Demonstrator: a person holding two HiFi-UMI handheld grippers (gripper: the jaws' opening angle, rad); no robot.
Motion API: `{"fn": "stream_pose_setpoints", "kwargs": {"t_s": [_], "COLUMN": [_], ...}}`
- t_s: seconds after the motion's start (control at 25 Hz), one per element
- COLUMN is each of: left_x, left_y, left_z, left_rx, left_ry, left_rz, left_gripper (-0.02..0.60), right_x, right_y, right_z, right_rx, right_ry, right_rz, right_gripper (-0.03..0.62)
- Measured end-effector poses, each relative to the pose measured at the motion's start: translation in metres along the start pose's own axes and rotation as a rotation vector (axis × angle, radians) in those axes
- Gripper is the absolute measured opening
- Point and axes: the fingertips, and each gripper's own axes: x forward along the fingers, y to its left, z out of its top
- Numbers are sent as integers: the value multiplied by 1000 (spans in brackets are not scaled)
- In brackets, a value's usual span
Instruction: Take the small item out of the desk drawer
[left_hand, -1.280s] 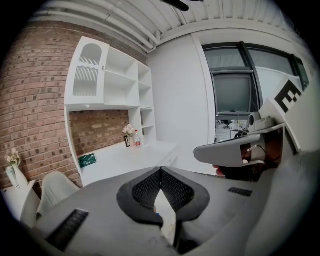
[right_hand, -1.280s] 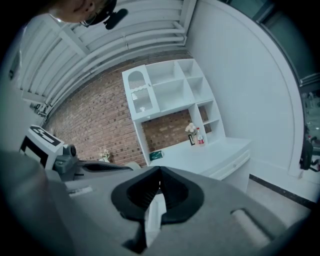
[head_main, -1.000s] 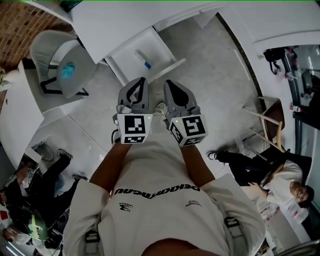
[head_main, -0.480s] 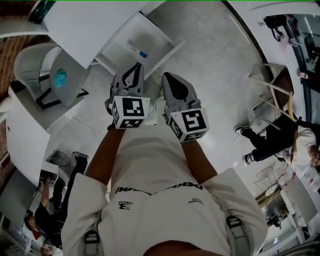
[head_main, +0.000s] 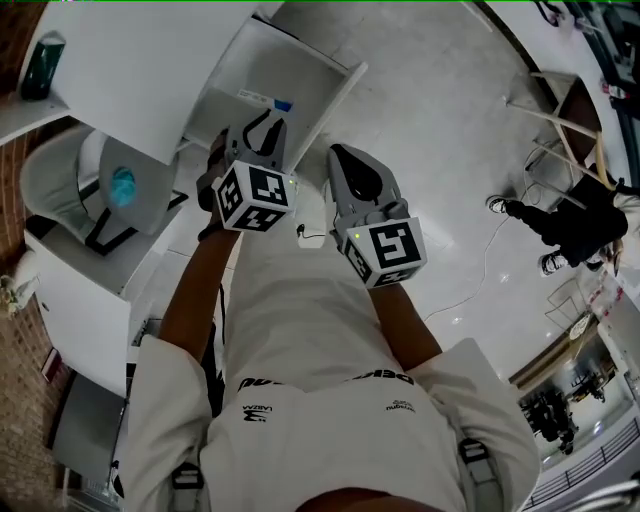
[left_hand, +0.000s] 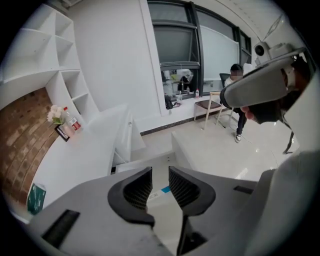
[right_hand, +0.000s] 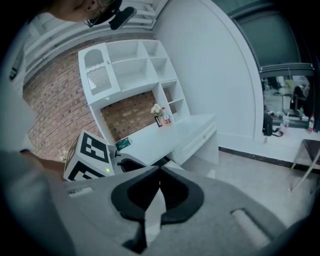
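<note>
The white desk drawer (head_main: 335, 95) stands pulled open at the top of the head view. A small flat white item with a blue end (head_main: 272, 100) lies inside it. My left gripper (head_main: 262, 122) hovers just short of the drawer's near edge. Its jaws are opening, and nothing is between them. In the left gripper view, the gap between them (left_hand: 160, 171) shows the item's blue end (left_hand: 164, 190) below. My right gripper (head_main: 342, 158) hangs beside it over the floor, shut and empty (right_hand: 160, 170).
The white desk top (head_main: 130, 70) carries a dark green thing (head_main: 40, 50) at the left. A white chair (head_main: 110, 185) stands under the desk. On the right are a wooden chair (head_main: 560, 100) and a seated person (head_main: 575, 225). Shelves on a brick wall (right_hand: 125, 75).
My left gripper has moved forward and left toward the drawer, and its jaws have parted. The drawer now sits closer under both grippers. The right gripper stays shut.
</note>
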Motion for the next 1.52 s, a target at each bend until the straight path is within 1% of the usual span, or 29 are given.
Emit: {"fn": "stream_pose_setpoints", "kwargs": {"t_s": [0.16, 0.28, 0.44, 0.52, 0.68, 0.84, 1.0, 1.12, 1.4, 1.52], "left_x": [24, 43, 71, 86, 110, 135, 157, 170, 188, 195], "left_y": [-2, -2, -5, -7, -5, -4, -8, -9, -14, -13], "left_z": [-21, -40, -63, -74, -94, -113, -123, -130, -140, -145], "left_rx": [136, 281, 485, 572, 699, 829, 930, 993, 1043, 1066], "left_ry": [71, 124, 164, 190, 235, 278, 296, 311, 331, 341], "left_rz": [-67, -101, -134, -157, -179, -202, -239, -242, -257, -257], "left_gripper": [128, 144, 183, 195, 195, 195, 195, 195, 178, 143], "right_x": [8, 14, 20, 22, 21, 19, 16, 16, 13, 11], "right_y": [-3, -3, -6, -8, -10, -16, -23, -26, -31, -36], "right_z": [-9, -15, -26, -30, -38, -45, -49, -52, -54, -58], "right_rx": [35, 47, 62, 67, 67, 88, 99, 105, 115, 139], "right_ry": [2, 5, 14, 18, 26, 27, 30, 34, 34, 31], "right_rz": [-44, -69, -95, -103, -112, -141, -159, -165, -189, -209], "right_gripper": [0, 0, 0, 0, 0, 0, 0, 0, 0, 0]}}
